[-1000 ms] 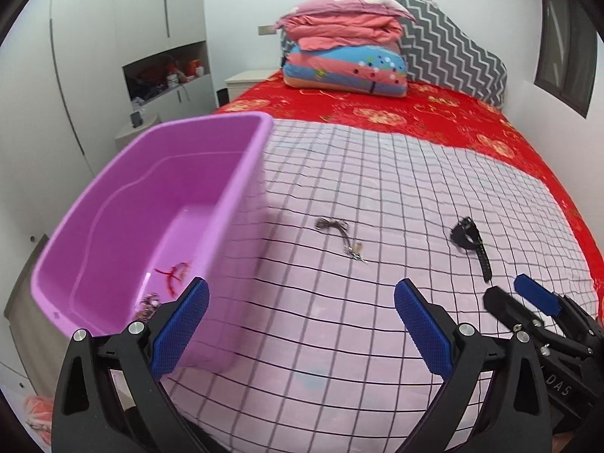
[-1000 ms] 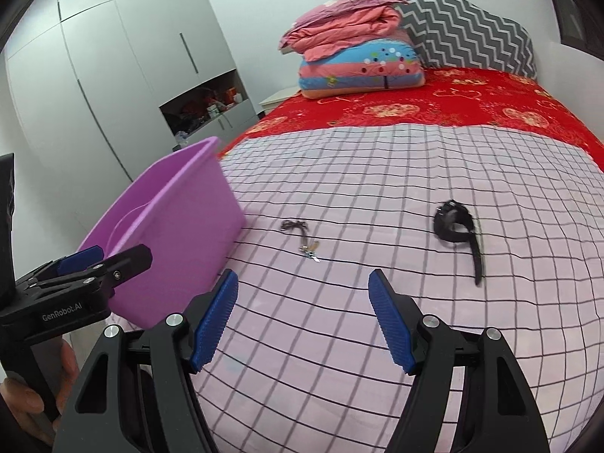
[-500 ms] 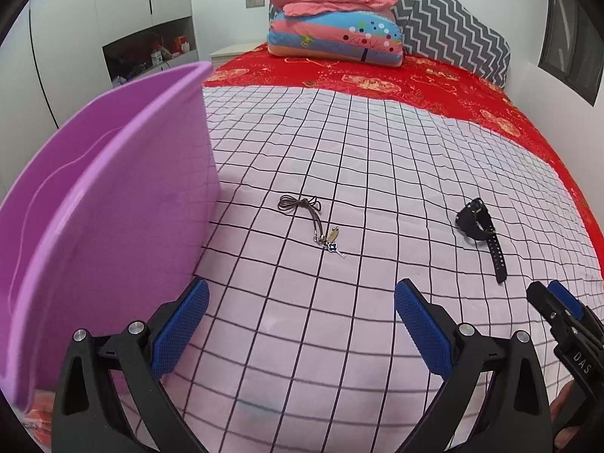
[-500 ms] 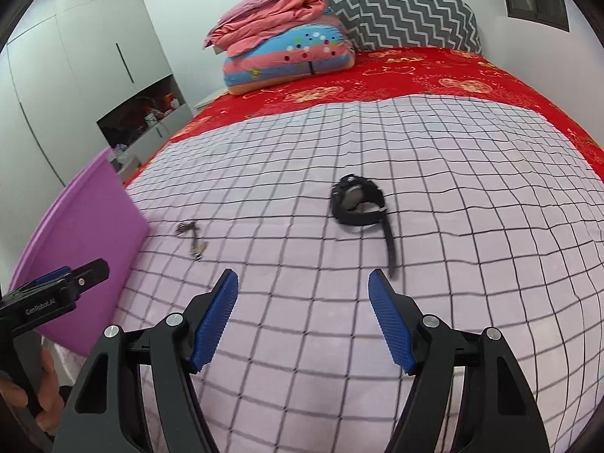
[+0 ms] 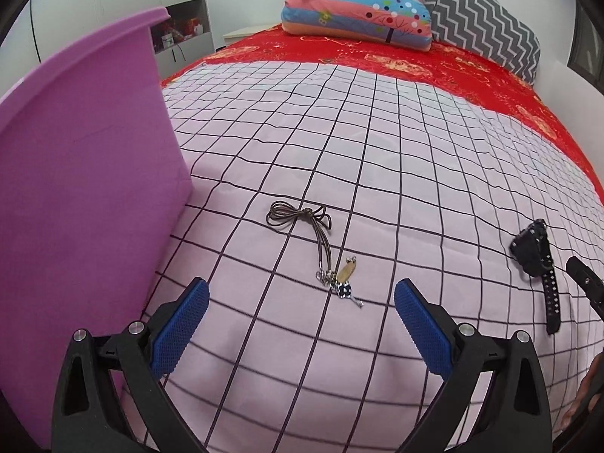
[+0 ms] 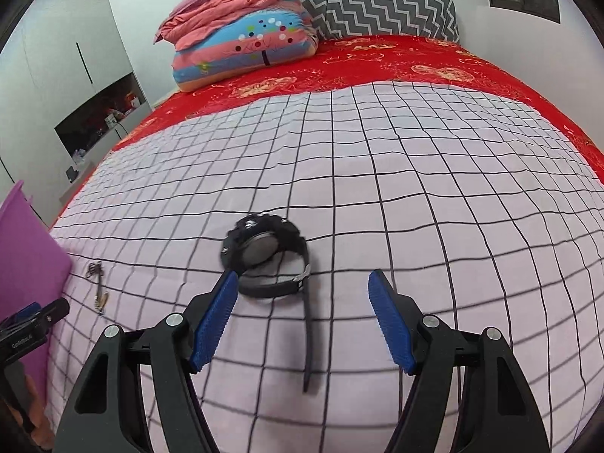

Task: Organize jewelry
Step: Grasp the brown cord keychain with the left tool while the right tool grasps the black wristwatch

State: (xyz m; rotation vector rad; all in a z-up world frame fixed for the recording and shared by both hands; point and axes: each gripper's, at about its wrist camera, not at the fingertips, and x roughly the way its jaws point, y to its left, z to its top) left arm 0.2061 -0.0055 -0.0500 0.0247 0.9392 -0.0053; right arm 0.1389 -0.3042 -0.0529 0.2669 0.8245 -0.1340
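We hold the left gripper over the pink checked bedspread, its blue pads spread wide with nothing between them. Just beyond its fingertips lies the brown cord necklace with its small charms at the near end. The purple plastic bin stands to the left, its wall close to the left pad. Our right gripper is also released, jaws apart and grasping nothing. The black wristwatch lies on the bedspread between and just beyond its pads, the strap trailing towards us. Folded quilts and a zigzag pillow sit at the far end.
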